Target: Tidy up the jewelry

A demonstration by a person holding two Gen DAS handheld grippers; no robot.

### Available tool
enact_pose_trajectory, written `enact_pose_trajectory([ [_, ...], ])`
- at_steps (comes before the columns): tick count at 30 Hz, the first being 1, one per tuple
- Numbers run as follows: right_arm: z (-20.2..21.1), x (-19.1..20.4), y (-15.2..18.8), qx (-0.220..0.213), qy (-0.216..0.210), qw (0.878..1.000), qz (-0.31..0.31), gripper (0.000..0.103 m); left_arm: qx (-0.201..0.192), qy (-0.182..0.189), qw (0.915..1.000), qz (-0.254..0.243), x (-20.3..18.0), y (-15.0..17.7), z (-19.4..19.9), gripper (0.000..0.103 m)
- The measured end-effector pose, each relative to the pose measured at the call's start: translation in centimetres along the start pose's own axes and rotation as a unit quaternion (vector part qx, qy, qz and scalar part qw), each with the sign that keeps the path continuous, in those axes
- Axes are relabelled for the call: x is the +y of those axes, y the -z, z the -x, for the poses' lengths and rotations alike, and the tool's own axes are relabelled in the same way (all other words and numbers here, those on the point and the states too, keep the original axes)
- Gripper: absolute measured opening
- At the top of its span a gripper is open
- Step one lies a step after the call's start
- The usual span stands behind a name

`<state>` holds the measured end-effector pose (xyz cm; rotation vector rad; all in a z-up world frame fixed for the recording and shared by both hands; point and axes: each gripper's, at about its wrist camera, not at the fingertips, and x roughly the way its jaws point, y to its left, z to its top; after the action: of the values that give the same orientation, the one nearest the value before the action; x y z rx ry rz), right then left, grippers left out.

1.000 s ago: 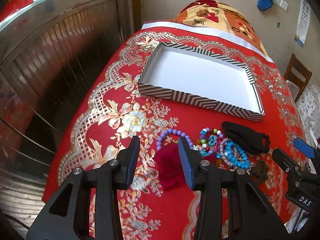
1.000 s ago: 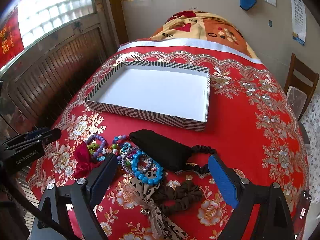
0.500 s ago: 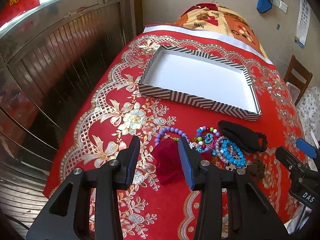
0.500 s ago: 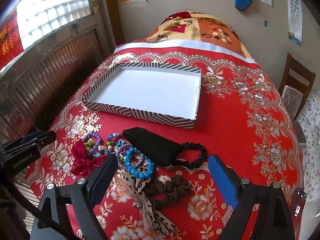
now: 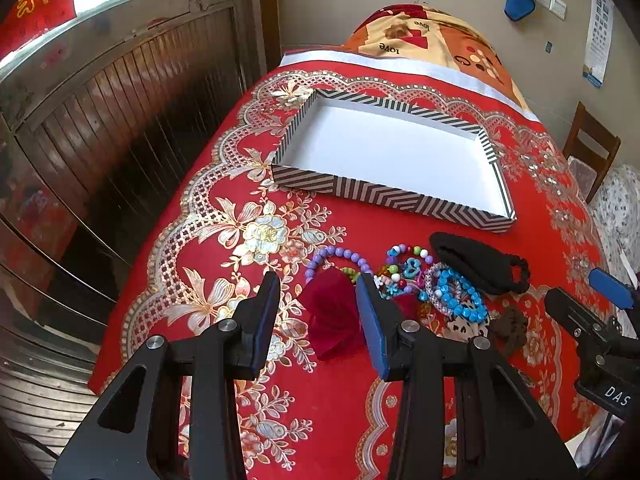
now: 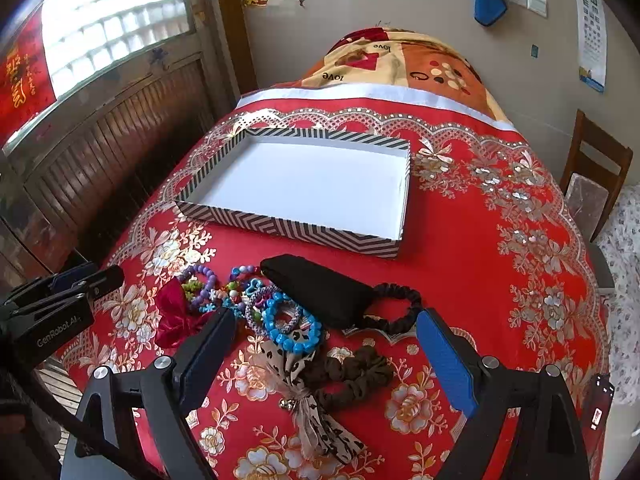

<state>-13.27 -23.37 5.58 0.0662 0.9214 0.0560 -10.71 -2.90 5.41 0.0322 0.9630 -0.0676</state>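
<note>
The jewelry pile now lies further beyond both pairs of spread, empty fingers, as the left gripper and right gripper have drawn back, the striped box beyond it unfilled, so sorting has not begun.
</note>
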Motion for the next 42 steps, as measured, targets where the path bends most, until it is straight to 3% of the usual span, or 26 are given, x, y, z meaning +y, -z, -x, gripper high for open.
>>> enact_pose_trajectory([
  [36,2.6,-2.0,2.2,-0.004,-0.009,1.000,0.024,0.090,-0.002,-0.009,1.0000,-0.003,-2.5,3.2,3.3,0.039],
  [42,1.9,-2.3,2.3,0.001,-0.025,0.999,0.033,0.090,0.026,0.040,0.9984,0.031,0.5,3.2,2.1,0.039],
])
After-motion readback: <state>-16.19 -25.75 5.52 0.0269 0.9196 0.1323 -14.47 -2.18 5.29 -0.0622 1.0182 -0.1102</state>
